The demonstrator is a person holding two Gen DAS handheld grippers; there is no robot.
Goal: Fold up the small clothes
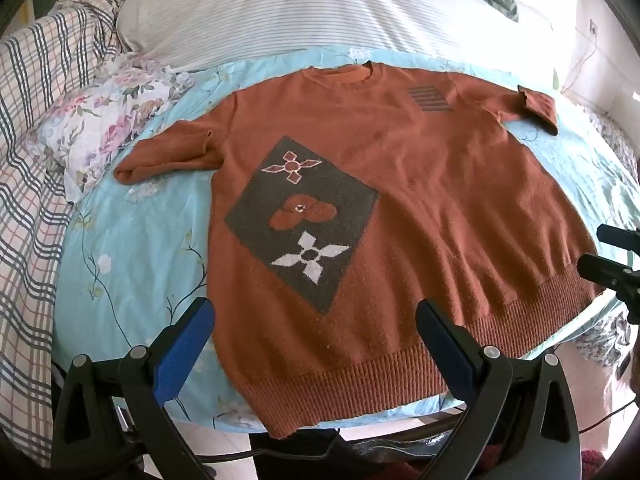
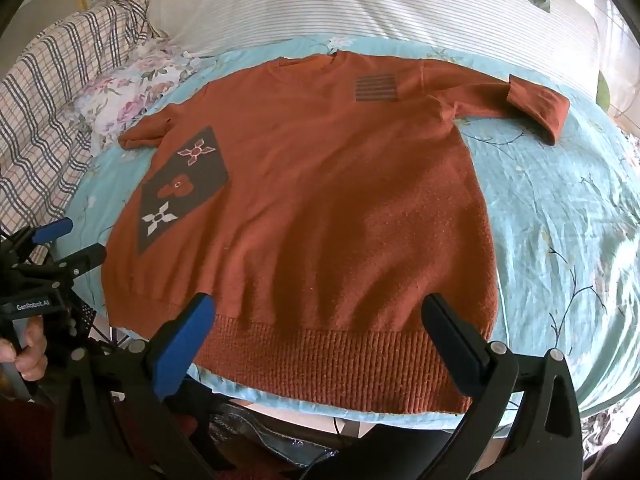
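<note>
Bed: light blue floral sheet (image 1: pixel 132 240) covers it, sweater on top, striped pillow (image 1: pixel 280 4) at the far end
Left gripper (image 1: pixel 312 320): jaws spread wide, nothing in them, hanging over the near-left part of the hem; blue pad over the sheet just off the sweater's edge, black pad over the ribbing
Right gripper (image 2: pixel 316 316): same deal, wide open and empty, both pads above the ribbed hem toward the near-right side
Sweater (image 1: pixel 400 184): rust orange, lying flat face up, collar far, hem (image 1: pixel 360 384) near and hanging a bit past the bed edge, right under both grippers
Sleeves: both spread out sideways with cuffs turned back
Patch (image 1: pixel 300 216): dark diamond with flowers, just past the left gripper
Hand (image 2: pixel 28 352): holds the left gripper's handle, seen from the right cam
Off to the left: floral cloth (image 1: pixel 100 120), then plaid blanket (image 1: pixel 36 160)
</note>
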